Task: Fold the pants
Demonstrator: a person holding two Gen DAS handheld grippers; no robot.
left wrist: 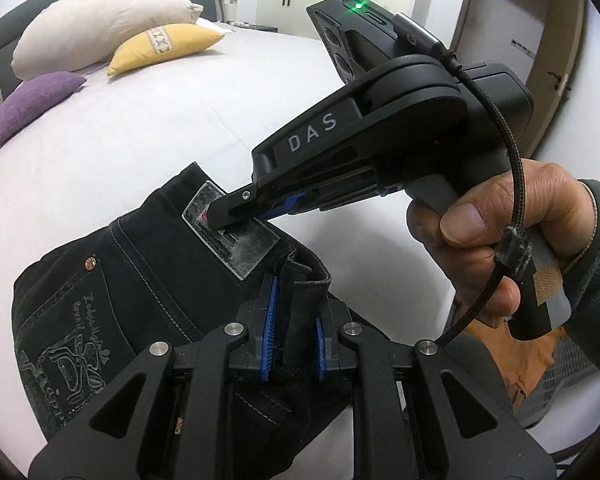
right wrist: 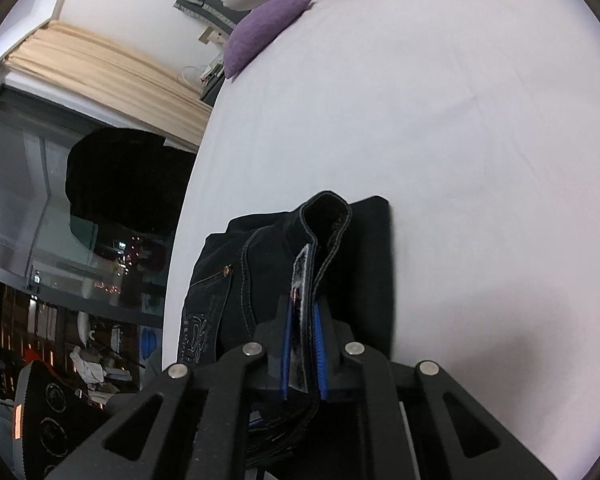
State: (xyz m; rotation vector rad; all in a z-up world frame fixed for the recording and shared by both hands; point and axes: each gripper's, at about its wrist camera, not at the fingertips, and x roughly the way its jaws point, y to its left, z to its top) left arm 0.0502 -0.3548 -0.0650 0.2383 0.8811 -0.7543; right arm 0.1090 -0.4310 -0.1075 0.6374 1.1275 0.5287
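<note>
Black jeans lie folded on a white bed, back pocket with pale embroidery facing up. My left gripper is shut on a fold of the waistband, dark cloth pressed between its blue pads. My right gripper, held by a hand, pinches the waistband at the grey leather patch. In the right wrist view the right gripper is shut on the patch and waistband, which stand upright between its pads. The rest of the jeans lies folded just beyond.
A cream pillow, a yellow pillow and a purple pillow lie at the head of the bed. The bed sheet stretches wide to the right. A dark window and a beige curtain are past the bed's left edge.
</note>
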